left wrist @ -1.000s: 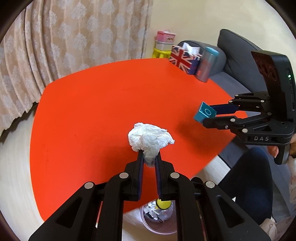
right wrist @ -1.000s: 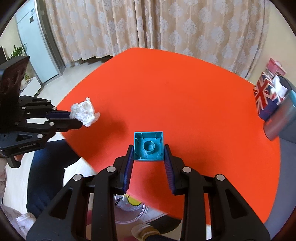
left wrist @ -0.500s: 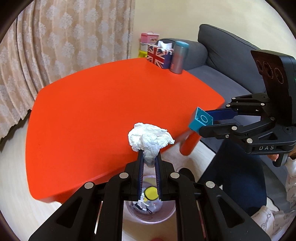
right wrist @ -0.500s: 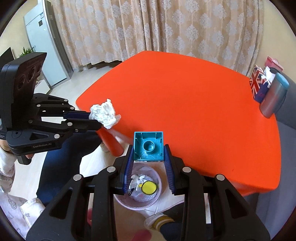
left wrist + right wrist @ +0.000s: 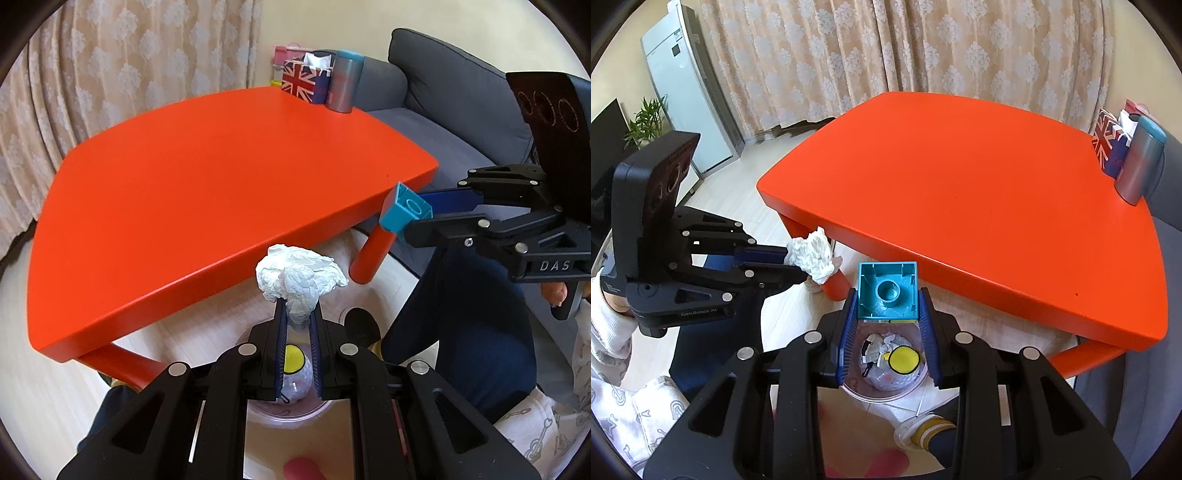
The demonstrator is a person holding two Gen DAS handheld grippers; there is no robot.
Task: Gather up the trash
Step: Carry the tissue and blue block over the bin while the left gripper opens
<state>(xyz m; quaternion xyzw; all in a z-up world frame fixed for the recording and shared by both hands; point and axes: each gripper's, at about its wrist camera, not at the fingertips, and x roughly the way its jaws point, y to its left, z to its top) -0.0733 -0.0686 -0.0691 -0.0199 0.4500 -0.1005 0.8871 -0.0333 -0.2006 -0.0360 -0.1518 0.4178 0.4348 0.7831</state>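
You've got two bits of trash up in the air right now. The crumpled white tissue wad [image 5: 300, 276] is pinched by its bottom end, with the puffy top bulging out above the pinch, just off the near edge of the orange table. In your right wrist view the same tissue wad [image 5: 812, 254] sits at about 9 o'clock from the teal block [image 5: 888, 291]. That block is a square plastic toy brick, hollow underside facing you with a round tube in the middle, gripped on two opposite sides. Straight below both, at 6 o'clock, you can see the clear trash bin [image 5: 886, 369] on the floor with white scraps and a yellow disc inside.
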